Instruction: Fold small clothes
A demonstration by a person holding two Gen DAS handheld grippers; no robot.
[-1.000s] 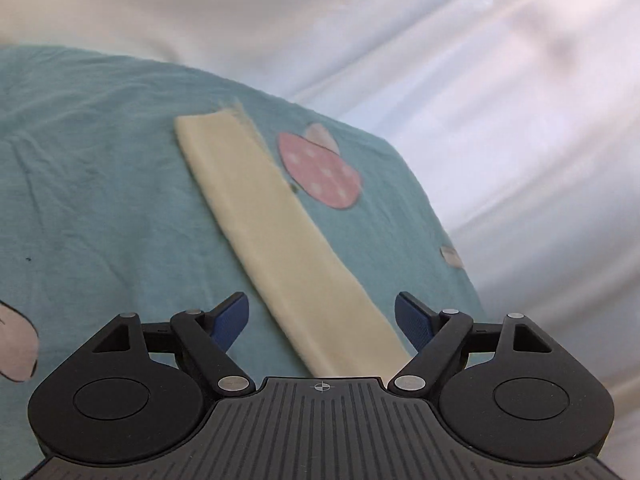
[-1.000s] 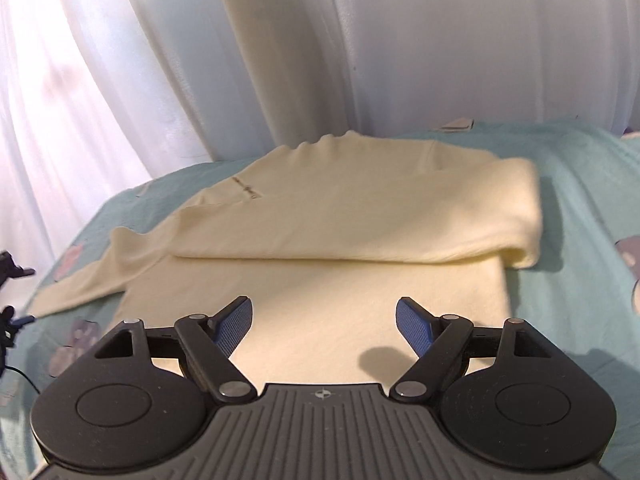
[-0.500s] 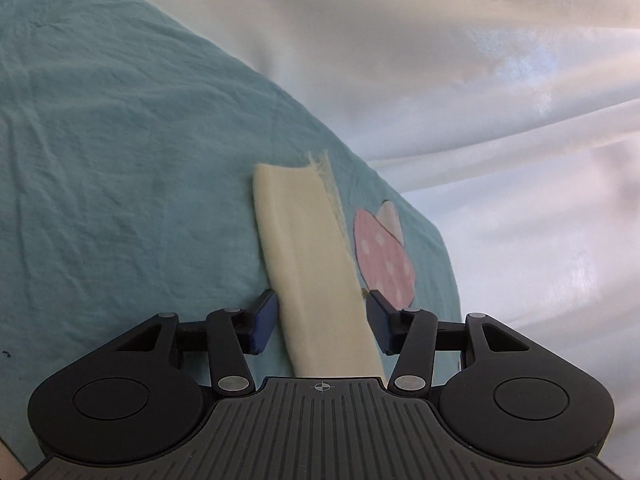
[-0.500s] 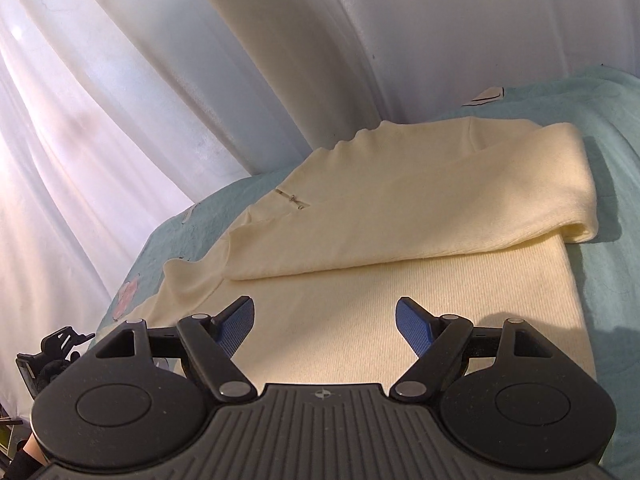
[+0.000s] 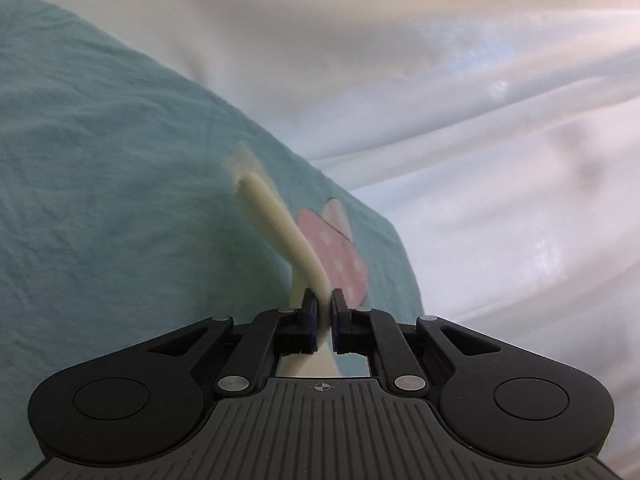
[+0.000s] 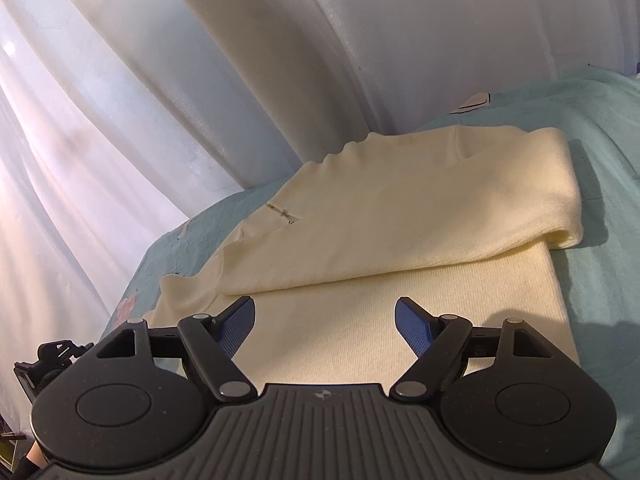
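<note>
A cream knitted sweater [image 6: 400, 216] lies on the teal bedsheet [image 6: 600, 168], its upper half folded over the lower part. My right gripper [image 6: 325, 318] is open and empty, hovering over the sweater's near flat panel. In the left wrist view my left gripper [image 5: 323, 306] is shut on the cream sleeve [image 5: 280, 224], which rises off the sheet and curls forward, blurred at its frayed cuff end. The left gripper also shows at the far left edge of the right wrist view [image 6: 52, 356].
The teal sheet [image 5: 100, 184] has a pink spotted mushroom print [image 5: 340, 264] next to the sleeve. White curtains [image 6: 240, 80] hang close behind the bed. The bed's edge runs right of the left gripper, with white fabric [image 5: 500, 200] beyond.
My left gripper moved along the sleeve, closed on it and lifted it off the sheet. My right gripper stayed open and tilted a little above the sweater.
</note>
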